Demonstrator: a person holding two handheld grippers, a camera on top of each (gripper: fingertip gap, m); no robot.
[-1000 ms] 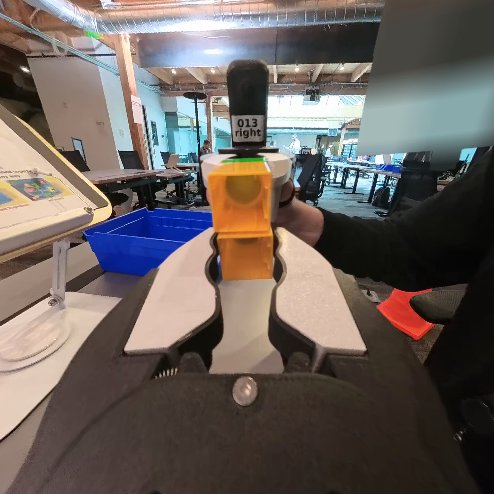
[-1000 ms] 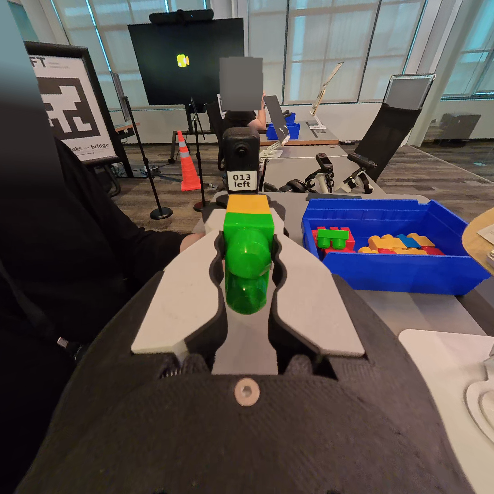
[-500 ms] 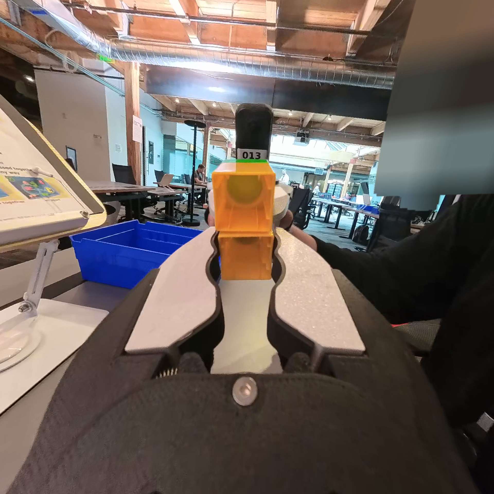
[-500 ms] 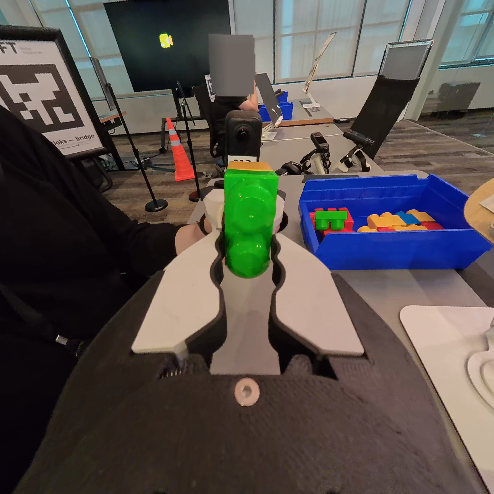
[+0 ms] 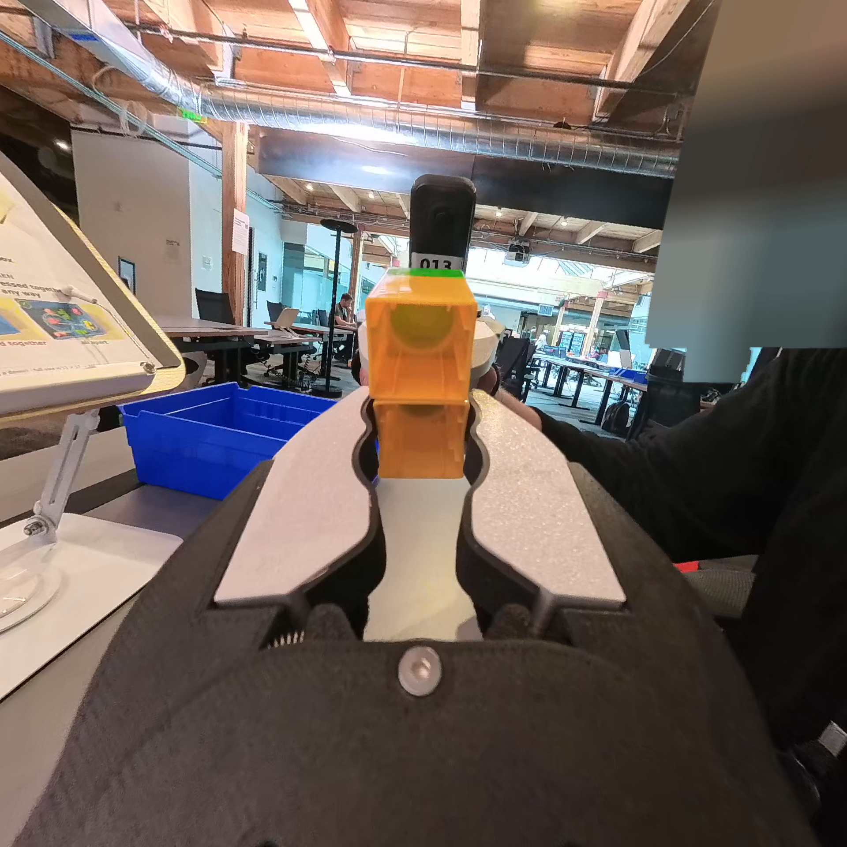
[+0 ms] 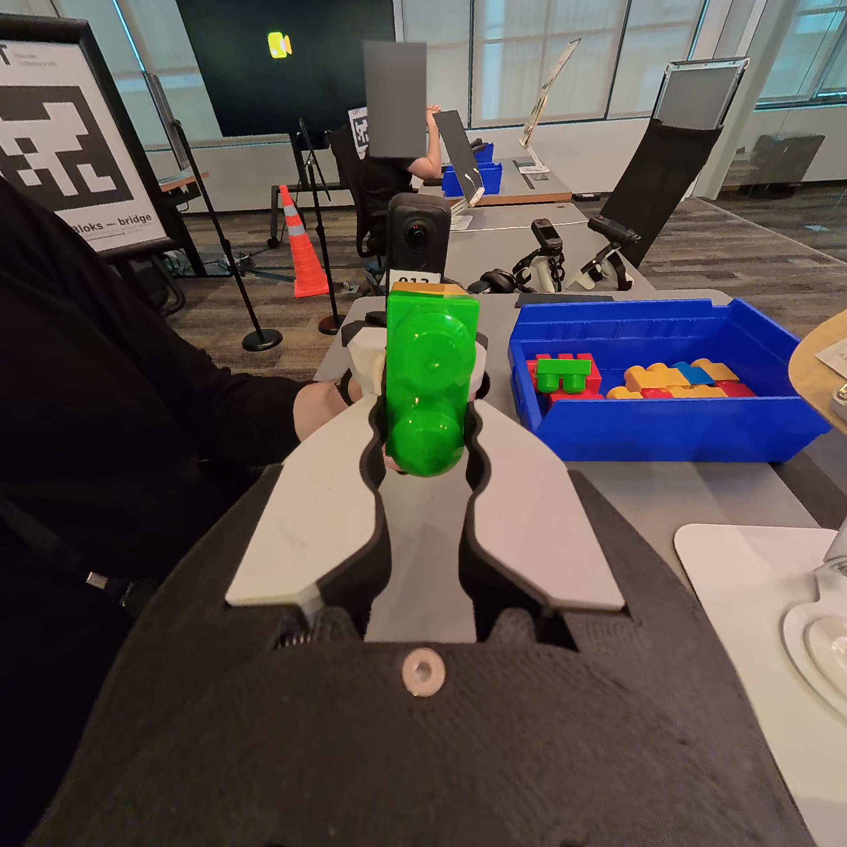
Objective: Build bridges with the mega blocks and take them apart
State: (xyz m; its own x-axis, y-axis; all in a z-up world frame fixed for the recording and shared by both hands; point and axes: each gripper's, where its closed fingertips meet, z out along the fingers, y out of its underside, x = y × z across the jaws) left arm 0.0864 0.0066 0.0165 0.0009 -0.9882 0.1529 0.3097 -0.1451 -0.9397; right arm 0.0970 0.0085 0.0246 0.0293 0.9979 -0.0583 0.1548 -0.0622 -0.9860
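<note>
Now both grippers face each other: left fingers (image 5: 504, 440) clamp the orange block (image 5: 419, 389), right fingers (image 6: 330, 458) clamp the green block (image 6: 428, 389), pressed together end-on between them.

Right gripper (image 6: 424, 440), frame centre: both pads clamped on a green block (image 6: 428, 380), studs toward the camera, orange block (image 6: 428, 288) behind it. Blue bin (image 6: 664, 435), right of centre: red, yellow, blue and green blocks inside. Orange cone (image 6: 305, 256), upper left of centre. Dark screen (image 6: 284, 64), top.
</note>
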